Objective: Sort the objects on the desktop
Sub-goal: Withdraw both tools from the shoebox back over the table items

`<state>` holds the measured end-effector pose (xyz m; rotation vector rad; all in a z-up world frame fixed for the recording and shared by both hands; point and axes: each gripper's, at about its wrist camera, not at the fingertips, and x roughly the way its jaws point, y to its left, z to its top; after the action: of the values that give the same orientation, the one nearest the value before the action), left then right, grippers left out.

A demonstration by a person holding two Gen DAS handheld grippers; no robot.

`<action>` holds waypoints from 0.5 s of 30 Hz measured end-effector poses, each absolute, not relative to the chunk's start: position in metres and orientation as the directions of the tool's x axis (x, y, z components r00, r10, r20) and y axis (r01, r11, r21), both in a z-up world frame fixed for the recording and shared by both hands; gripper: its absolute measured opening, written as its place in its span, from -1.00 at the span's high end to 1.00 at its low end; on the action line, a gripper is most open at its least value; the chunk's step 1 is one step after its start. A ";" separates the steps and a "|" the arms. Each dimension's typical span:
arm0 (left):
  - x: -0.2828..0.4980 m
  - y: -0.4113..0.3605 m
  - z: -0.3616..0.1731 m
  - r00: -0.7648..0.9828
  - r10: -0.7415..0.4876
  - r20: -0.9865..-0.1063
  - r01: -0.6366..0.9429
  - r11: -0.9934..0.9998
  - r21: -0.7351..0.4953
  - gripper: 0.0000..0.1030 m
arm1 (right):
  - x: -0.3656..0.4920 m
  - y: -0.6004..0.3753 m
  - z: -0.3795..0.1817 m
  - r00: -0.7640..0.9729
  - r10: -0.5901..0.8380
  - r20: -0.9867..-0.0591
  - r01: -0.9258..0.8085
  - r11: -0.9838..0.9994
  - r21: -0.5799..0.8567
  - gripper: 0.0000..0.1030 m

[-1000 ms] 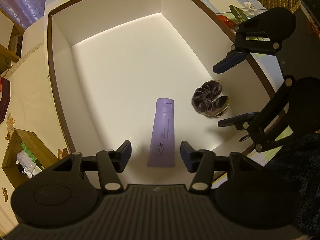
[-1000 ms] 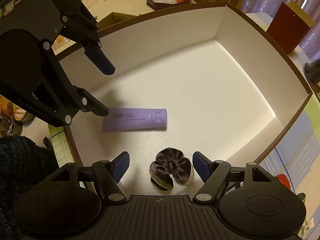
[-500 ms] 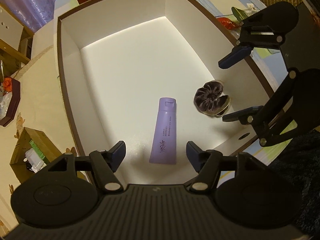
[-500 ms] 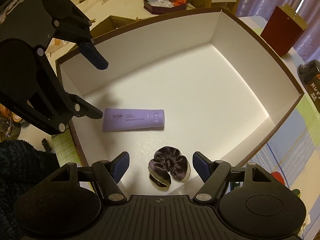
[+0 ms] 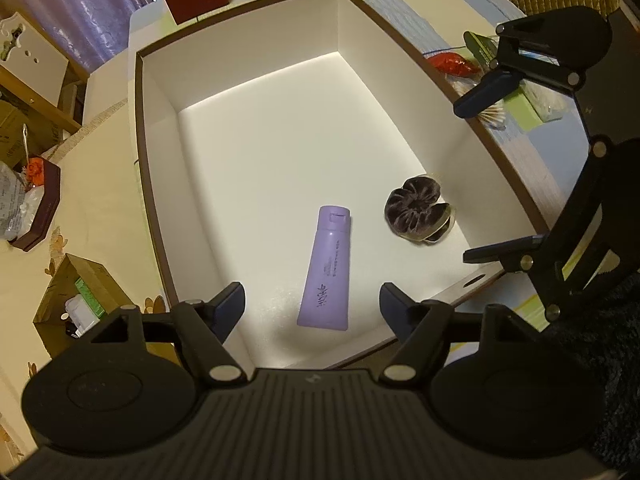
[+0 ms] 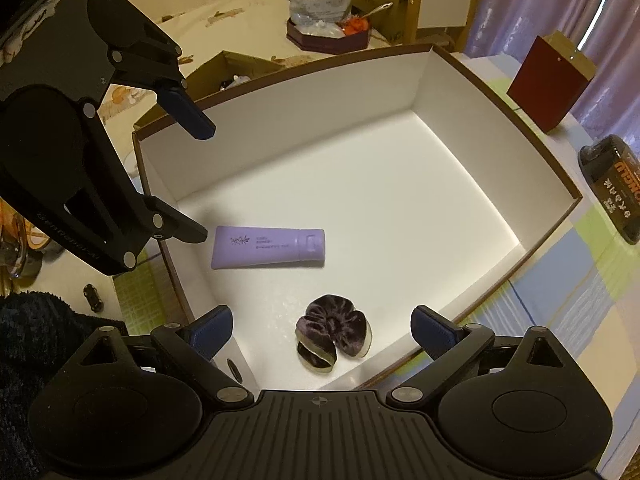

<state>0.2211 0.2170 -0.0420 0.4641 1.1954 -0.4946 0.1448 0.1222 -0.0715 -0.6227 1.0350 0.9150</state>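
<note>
Both grippers have pulled back and up since a second ago, so more of the white box (image 5: 256,92) shows, with the purple tube (image 5: 326,270) and velvet scrunchie (image 5: 414,210) left lying on its floor. That tube sits flat right ahead of the left gripper (image 5: 312,300), cap pointing away from it; its printing is too small to read. Just to its right, near the box's corner and apart from the tube, is the scrunchie, directly in front of the right gripper (image 6: 322,326). Both tongs are spread wide and hold nothing, hovering over the near rim.

Outside the box, past the right gripper's right finger, a dark bottle (image 6: 616,188) has orange lettering I can't fully make out. A dark red box (image 6: 550,82) stands beyond the far corner. Left of the left gripper is an open cardboard box (image 5: 76,292) of small stuff.
</note>
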 end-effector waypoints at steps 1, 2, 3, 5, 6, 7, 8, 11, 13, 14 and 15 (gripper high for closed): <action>0.220 0.216 -0.040 0.291 -0.116 -0.950 0.587 0.805 0.082 -0.41 | 0.144 0.121 -0.070 0.218 0.342 -0.914 -0.868 0.497 -0.021 -0.90; 0.218 0.215 -0.039 0.298 -0.116 -0.948 0.585 0.807 0.085 -0.44 | 0.143 0.119 -0.068 0.221 0.347 -0.911 -0.867 0.497 -0.021 -0.90; 0.216 0.214 -0.037 0.305 -0.113 -0.945 0.581 0.809 0.091 -0.45 | 0.142 0.117 -0.067 0.225 0.352 -0.909 -0.867 0.499 -0.022 -0.90; 0.212 0.213 -0.034 0.317 -0.109 -0.942 0.573 0.814 0.099 -0.48 | 0.140 0.114 -0.064 0.232 0.360 -0.904 -0.865 0.502 -0.022 -0.90; 0.210 0.212 -0.032 0.323 -0.107 -0.940 0.569 0.816 0.103 -0.50 | 0.140 0.112 -0.063 0.235 0.365 -0.901 -0.864 0.504 -0.021 -0.90; 0.209 0.211 -0.031 0.326 -0.106 -0.939 0.565 0.819 0.103 -0.51 | 0.139 0.110 -0.062 0.238 0.369 -0.898 -0.862 0.506 -0.020 -0.90; 0.207 0.211 -0.029 0.329 -0.106 -0.938 0.561 0.821 0.104 -0.51 | 0.138 0.107 -0.061 0.240 0.374 -0.896 -0.861 0.508 -0.019 -0.90; 0.203 0.208 -0.024 0.339 -0.100 -0.935 0.549 0.829 0.110 -0.53 | 0.135 0.100 -0.056 0.247 0.388 -0.888 -0.861 0.509 -0.017 -0.90; 0.199 0.205 -0.021 0.347 -0.097 -0.933 0.542 0.833 0.115 -0.55 | 0.134 0.094 -0.052 0.252 0.400 -0.881 -0.860 0.510 -0.014 -0.90; 0.197 0.203 -0.018 0.351 -0.096 -0.931 0.538 0.835 0.117 -0.55 | 0.133 0.091 -0.050 0.253 0.407 -0.878 -0.860 0.510 -0.012 -0.90; 0.196 0.201 -0.016 0.356 -0.095 -0.930 0.534 0.837 0.119 -0.56 | 0.132 0.087 -0.048 0.256 0.414 -0.874 -0.860 0.511 -0.010 -0.90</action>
<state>0.1961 0.2014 -0.0160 0.4422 1.1422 -0.4235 0.1323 0.0870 -0.0484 -0.5557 0.9576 0.9268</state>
